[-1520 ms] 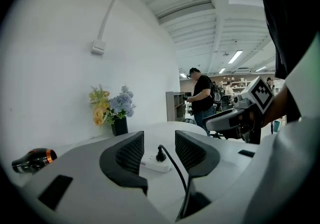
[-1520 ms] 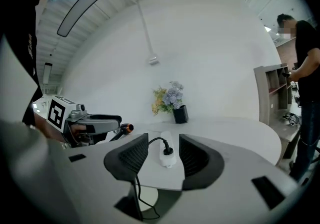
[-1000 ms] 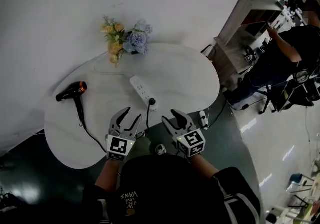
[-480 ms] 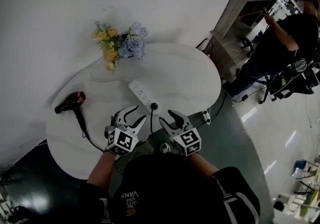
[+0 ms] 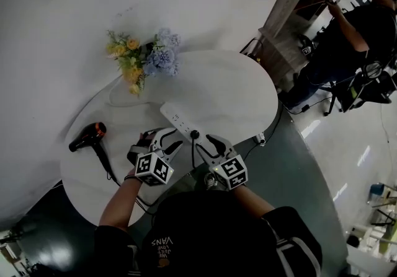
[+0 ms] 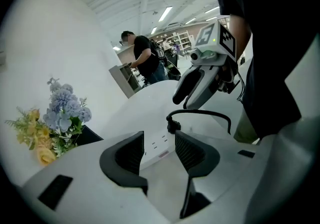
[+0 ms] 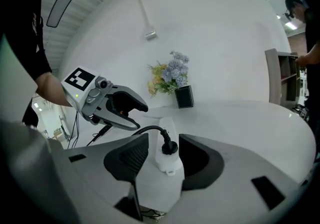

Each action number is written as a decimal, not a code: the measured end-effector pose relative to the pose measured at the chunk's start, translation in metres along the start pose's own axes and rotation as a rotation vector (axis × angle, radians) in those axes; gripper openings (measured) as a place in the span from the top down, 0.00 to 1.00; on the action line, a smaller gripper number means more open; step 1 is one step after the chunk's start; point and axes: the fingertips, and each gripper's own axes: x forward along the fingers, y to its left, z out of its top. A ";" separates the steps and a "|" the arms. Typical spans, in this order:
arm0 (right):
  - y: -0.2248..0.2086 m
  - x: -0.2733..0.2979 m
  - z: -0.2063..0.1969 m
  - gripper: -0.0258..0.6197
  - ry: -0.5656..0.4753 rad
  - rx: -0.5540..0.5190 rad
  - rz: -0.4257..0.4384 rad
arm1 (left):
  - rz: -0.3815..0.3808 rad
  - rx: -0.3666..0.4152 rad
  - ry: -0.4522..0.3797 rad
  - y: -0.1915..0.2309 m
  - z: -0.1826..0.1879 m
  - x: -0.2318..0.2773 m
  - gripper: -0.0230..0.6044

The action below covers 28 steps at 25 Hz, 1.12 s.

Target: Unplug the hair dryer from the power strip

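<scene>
The hair dryer's plug (image 7: 169,147) is seated in the near end of the power strip (image 5: 177,118), which lies at the centre of the head view on the white desk (image 5: 236,93). The right claw (image 7: 162,155) is released. Its 2 jaws stand either side of the plug and the strip's end, seemingly touching neither. The left claw (image 6: 159,149) is also released and empty, with the strip's far length showing beyond its parted jaws.

The likeliest fault is that the strip comes up with the plug. It looks light and glossy on a smooth desk, and nothing pins it yet. Because the right jaws straddle the strip's full width, closing too low could clamp the casing rather than the plug. Closing too high would catch the cord (image 7: 142,131) where it bends out of the plug, straining it. The plug's round body may also slip between the ribbed pads.

The plug is a black moulded disc and the cord is thin, black and rubbery, arching sideways. The strip is a long white plastic bar with rounded ends. The hair dryer (image 5: 89,137), black with an orange nozzle, lies at the left of the head view near the desk's curved edge. Yellow and blue flowers (image 5: 138,59) stand at the upper left of the desk.
</scene>
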 end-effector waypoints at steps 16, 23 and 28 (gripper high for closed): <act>-0.004 0.042 -0.005 0.69 0.034 -0.101 -0.001 | -0.158 0.119 0.021 -0.003 -0.032 0.048 0.66; -0.007 0.052 -0.008 0.70 0.049 -0.181 0.004 | -0.200 0.162 0.044 -0.009 -0.046 0.061 0.66; -0.010 0.056 -0.007 0.77 0.051 -0.204 0.008 | -0.217 0.193 0.060 -0.011 -0.052 0.068 0.67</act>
